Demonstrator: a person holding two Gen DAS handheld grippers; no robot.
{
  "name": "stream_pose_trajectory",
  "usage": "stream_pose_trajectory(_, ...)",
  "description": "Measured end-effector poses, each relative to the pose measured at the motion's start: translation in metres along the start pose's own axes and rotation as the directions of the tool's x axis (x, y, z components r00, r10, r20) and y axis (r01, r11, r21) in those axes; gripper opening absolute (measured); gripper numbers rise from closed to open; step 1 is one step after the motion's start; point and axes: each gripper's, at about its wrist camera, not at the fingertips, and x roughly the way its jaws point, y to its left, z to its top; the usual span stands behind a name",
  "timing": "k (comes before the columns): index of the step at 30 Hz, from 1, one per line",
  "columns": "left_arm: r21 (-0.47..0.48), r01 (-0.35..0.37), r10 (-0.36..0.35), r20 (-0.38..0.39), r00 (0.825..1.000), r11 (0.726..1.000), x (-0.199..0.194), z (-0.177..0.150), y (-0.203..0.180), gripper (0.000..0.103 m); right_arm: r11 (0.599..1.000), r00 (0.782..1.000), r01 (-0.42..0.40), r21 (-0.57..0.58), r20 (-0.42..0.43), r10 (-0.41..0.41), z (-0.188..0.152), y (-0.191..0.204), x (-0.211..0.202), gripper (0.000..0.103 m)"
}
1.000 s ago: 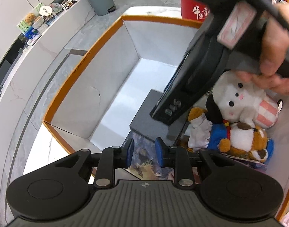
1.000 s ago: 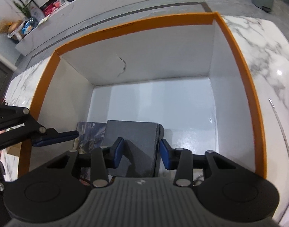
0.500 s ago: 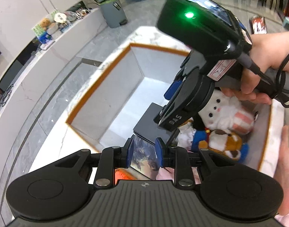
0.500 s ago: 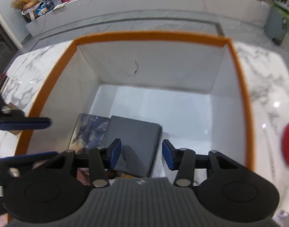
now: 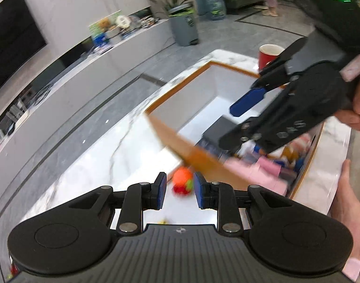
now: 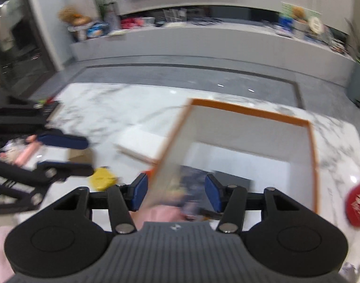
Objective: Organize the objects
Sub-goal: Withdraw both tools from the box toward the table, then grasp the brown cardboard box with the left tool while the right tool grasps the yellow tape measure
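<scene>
An orange-rimmed white box stands on the marble table. Inside it lie a dark grey book, a picture book and blurred plush toys. My left gripper is open and empty, high above an orange-and-red toy on the table beside the box. It also shows in the right wrist view. My right gripper is open and empty above the box's near left edge. It also shows in the left wrist view.
A red cup stands beyond the box. A yellow object, a white board and a pink item lie on the table left of the box. A bare hand is at right.
Both grippers have lifted up and back out of the box. The left one has swung left over the table, where the orange toy now shows. Both jaws have opened wider.
</scene>
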Motion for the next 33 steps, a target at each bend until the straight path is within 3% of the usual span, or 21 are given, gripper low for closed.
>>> stream_pose_trajectory(8, -0.155, -0.059, 0.051, -0.054, 0.997, 0.986, -0.018, -0.053, 0.045, 0.031, 0.98, 0.994, -0.111, -0.163, -0.01, 0.111, 0.006, 0.084, -0.004, 0.052)
stream_pose_trajectory(12, -0.275, -0.073, 0.053, -0.079, 0.995, 0.959, -0.013, -0.075, 0.066, 0.035, 0.959, 0.988, -0.153, -0.237, -0.061, 0.142, 0.002, 0.114, 0.015, 0.05)
stream_pose_trajectory(14, -0.347, -0.083, 0.061, -0.075, 0.995, 0.934, -0.008, -0.085, 0.078, 0.04, 0.949, 0.986, -0.161, -0.272, -0.09, 0.142, 0.0, 0.124, 0.031, 0.05)
stream_pose_trajectory(16, -0.423, -0.1, 0.074, -0.077, 0.994, 0.901, -0.002, -0.094, 0.091, 0.057, 0.937, 0.985, -0.161, -0.309, -0.117, 0.13, -0.003, 0.133, 0.049, 0.05)
stream_pose_trajectory(18, -0.495, -0.115, 0.085, -0.084, 0.993, 0.861, 0.006, -0.099, 0.103, 0.063, 0.926, 0.984, -0.154, -0.345, -0.137, 0.113, -0.005, 0.137, 0.067, 0.05)
stream_pose_trajectory(22, -0.601, -0.11, 0.059, -0.104, 0.993, 0.792, 0.032, -0.105, 0.121, 0.068, 0.921, 0.979, -0.157, -0.356, -0.182, 0.096, -0.006, 0.141, 0.102, 0.049)
stream_pose_trajectory(29, -0.728, -0.186, 0.046, -0.208, 0.977, 0.66, 0.078, -0.115, 0.14, 0.073, 0.916, 0.963, -0.187, -0.354, -0.251, 0.1, -0.001, 0.136, 0.148, 0.052)
stream_pose_trajectory(33, -0.773, -0.191, 0.021, -0.225, 0.974, 0.605, 0.089, -0.119, 0.148, 0.075, 0.892, 0.948, -0.207, -0.402, -0.308, 0.081, -0.001, 0.14, 0.169, 0.055)
